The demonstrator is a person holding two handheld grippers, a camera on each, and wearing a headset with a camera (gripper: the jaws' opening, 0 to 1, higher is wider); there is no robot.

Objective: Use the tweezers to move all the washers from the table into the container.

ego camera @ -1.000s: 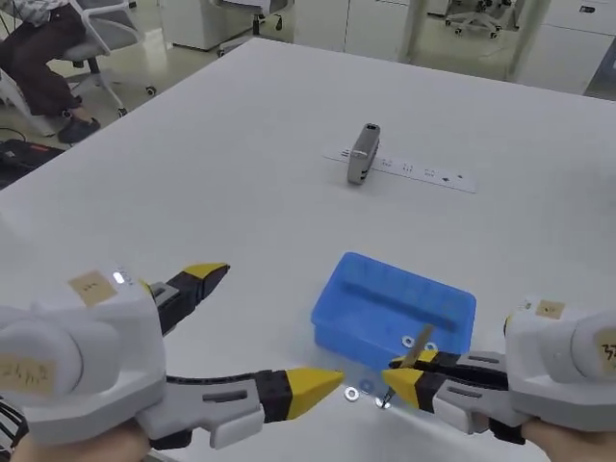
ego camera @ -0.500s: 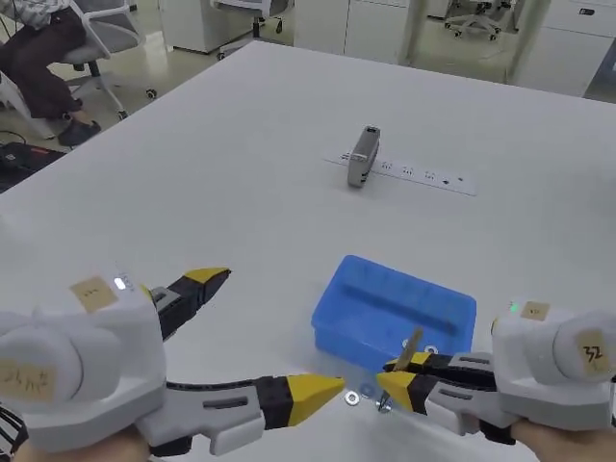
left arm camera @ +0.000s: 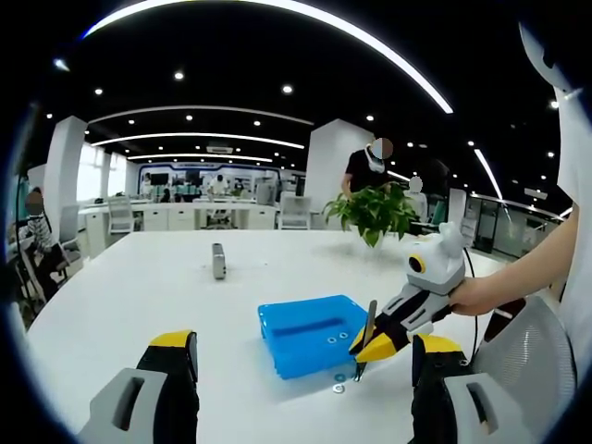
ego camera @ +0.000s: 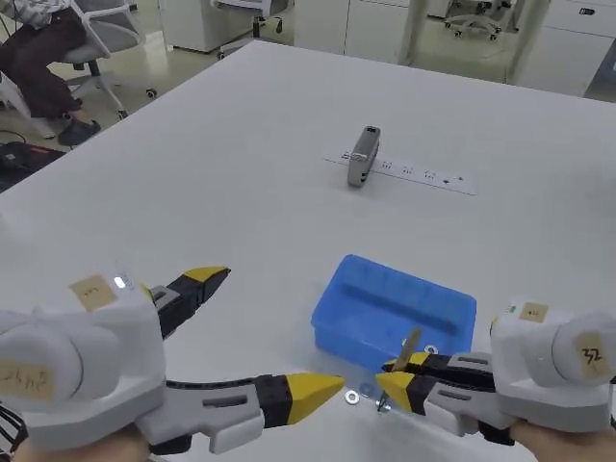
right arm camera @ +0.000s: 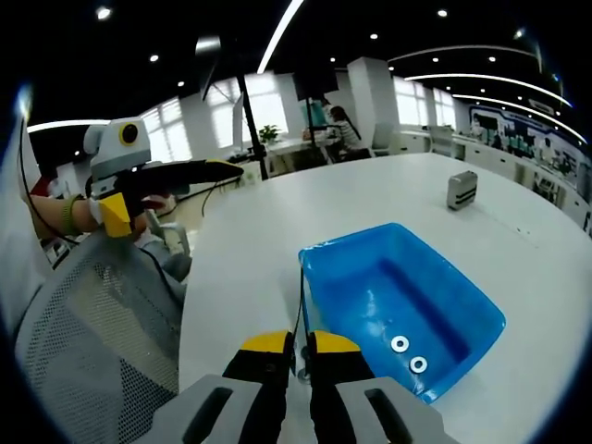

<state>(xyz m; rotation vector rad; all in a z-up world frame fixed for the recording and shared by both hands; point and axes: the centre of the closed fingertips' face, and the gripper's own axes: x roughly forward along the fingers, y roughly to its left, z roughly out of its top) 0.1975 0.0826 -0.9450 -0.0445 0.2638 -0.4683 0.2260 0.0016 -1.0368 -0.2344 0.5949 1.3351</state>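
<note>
the tweezers (ego camera: 410, 346) are pinched near-upright by the right gripper (ego camera: 393, 381) – the nearer one; their tips are set just right of a washer (ego camera: 352, 396) lying before the container (ego camera: 385, 294); the left gripper (ego camera: 269, 332) is seen with jaws spread wide

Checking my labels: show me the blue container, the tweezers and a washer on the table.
blue container (ego camera: 332, 327), head view, near outer wall.
tweezers (left arm camera: 371, 316), left gripper view, upper shaft.
washer (ego camera: 352, 396), head view, its ring.

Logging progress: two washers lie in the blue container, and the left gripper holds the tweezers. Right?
Not quite: the right gripper holds the tweezers, as the right gripper view shows; the left gripper is open. Two washers do lie in the container.
</note>
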